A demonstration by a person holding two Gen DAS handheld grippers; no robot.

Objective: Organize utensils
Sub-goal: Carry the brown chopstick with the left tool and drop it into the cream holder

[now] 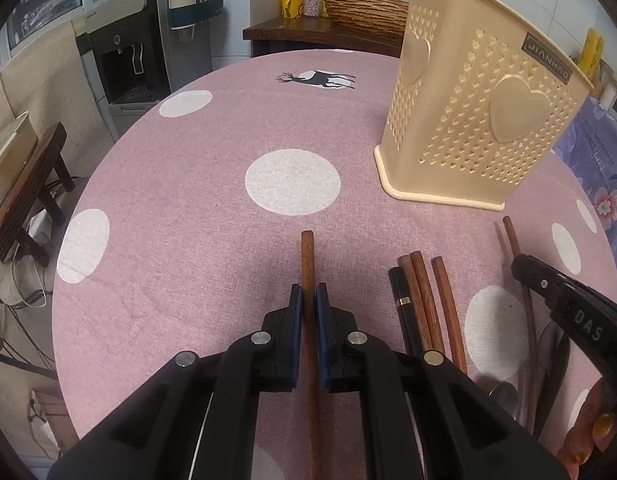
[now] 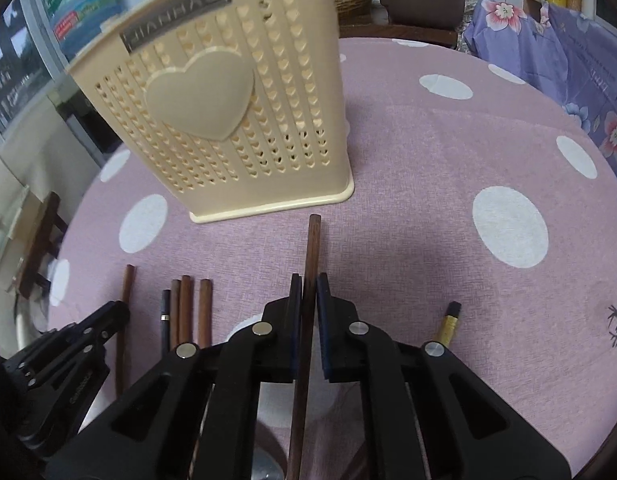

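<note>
Left gripper (image 1: 308, 294) pinching a reddish-brown wooden handle (image 1: 308, 264), blue pads (image 1: 295, 308) pressed against both its sides; the handle's blunt end pokes forward past the fingertips, the rest runs back under the gripper body. Right gripper (image 2: 307, 286) likewise clamped on a darker wooden handle (image 2: 312, 248), its end reaching ahead almost to the base of the cream utensil holder (image 2: 236, 112). The holder stands upright on the pink dotted tablecloth (image 2: 448, 168), ahead and slightly left of the right gripper, ahead and to the right of the left gripper. Between the two grippers, a group of utensil handles (image 2: 186, 312) lies side by side on the cloth: three brown wooden ones and one black with a gold band, ends pointing toward the holder. Right of the right gripper, close by its outer finger, a black-and-gold handle (image 2: 448, 324) lies on the cloth. Whether the gripped handles belong to spoons or chopsticks cannot be told; their far ends are hidden beneath the grippers.
</note>
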